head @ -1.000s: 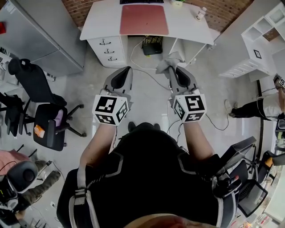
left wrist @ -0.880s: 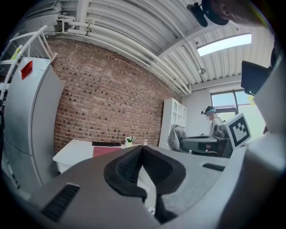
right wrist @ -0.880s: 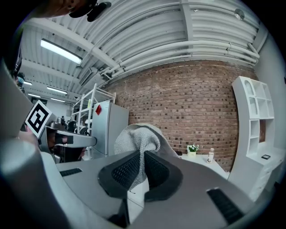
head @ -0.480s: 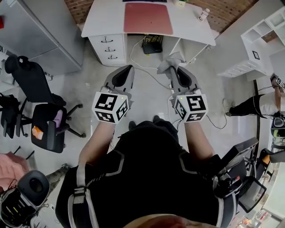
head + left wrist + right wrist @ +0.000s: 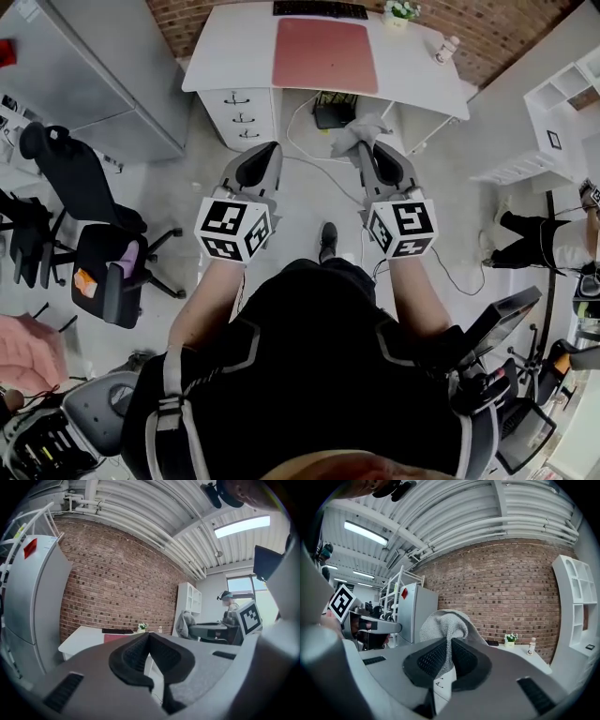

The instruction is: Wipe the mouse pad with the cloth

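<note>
Two grippers: they are held side by side over the grey floor [image 5: 309,202], near the person, and both point toward the far desk [image 5: 225,47].
Left gripper [image 5: 270,150]: its jaws are pressed together with nothing between them.
Right gripper [image 5: 367,150]: its jaws are closed on the cloth [image 5: 357,131], and the grey cloth bunches up out of the tips.
Mouse pad [image 5: 324,54]: it is red and lies flat on the middle of the white desk, on the far side and well apart from the cloth.
On the desk: a black keyboard [image 5: 320,9] lies just beyond the far edge of the pad. A small plant [image 5: 400,11] stands to its right, and a small bottle [image 5: 447,49] stands further right.
Under the desk: a drawer unit [image 5: 244,117] stands at the left and a black box [image 5: 333,114] sits in the leg space.
Between grippers and desk: a strip of floor with white cables [image 5: 305,155] running across it.
Left side: a grey cabinet [image 5: 84,66] and, nearer, a black office chair [image 5: 103,272].
Right side: a white shelf unit [image 5: 562,103] and, nearer, another person [image 5: 553,230] at the edge.
</note>
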A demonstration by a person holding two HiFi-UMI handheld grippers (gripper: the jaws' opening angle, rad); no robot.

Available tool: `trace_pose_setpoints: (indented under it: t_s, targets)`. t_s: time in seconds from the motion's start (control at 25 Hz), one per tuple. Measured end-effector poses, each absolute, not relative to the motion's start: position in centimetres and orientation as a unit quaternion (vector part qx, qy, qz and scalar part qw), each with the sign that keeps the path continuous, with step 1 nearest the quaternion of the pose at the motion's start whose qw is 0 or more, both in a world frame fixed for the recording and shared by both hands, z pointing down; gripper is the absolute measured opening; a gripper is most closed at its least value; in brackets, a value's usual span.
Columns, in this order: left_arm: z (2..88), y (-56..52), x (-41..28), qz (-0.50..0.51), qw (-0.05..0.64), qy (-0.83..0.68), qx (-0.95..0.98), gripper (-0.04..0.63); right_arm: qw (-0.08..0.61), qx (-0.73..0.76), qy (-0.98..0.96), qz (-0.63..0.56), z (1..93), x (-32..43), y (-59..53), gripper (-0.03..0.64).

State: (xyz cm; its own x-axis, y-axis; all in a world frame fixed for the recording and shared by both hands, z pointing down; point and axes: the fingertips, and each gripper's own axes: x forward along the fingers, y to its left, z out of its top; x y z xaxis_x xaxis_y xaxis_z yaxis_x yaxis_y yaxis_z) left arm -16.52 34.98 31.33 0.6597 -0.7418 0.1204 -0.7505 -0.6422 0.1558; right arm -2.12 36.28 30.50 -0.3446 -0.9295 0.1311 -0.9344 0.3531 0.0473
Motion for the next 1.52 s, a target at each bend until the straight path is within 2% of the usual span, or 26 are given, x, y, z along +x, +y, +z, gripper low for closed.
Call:
trace_pose_setpoints:
  t_s: [0.8,1.08,1.52]
  targets:
    - [32.5,22.0,-7.0,0.065,0.11,-0.453,0.882,0.0,0.054,0.521,-0.851,0.033,31.7,7.6,22.5,0.033]
    - [32.4,19.1,-3.3,0.089,0.082,-0.461,0.879,0.0,0.055,0.503,-0.862,0.032,32.5,10.7,19.0,0.032]
    - [34.0,15.8,-3.6,0.08,0.103,-0.454,0.881,0.0,0.06,0.484,-0.872,0.043,33.9,9.1,14.7,0.032]
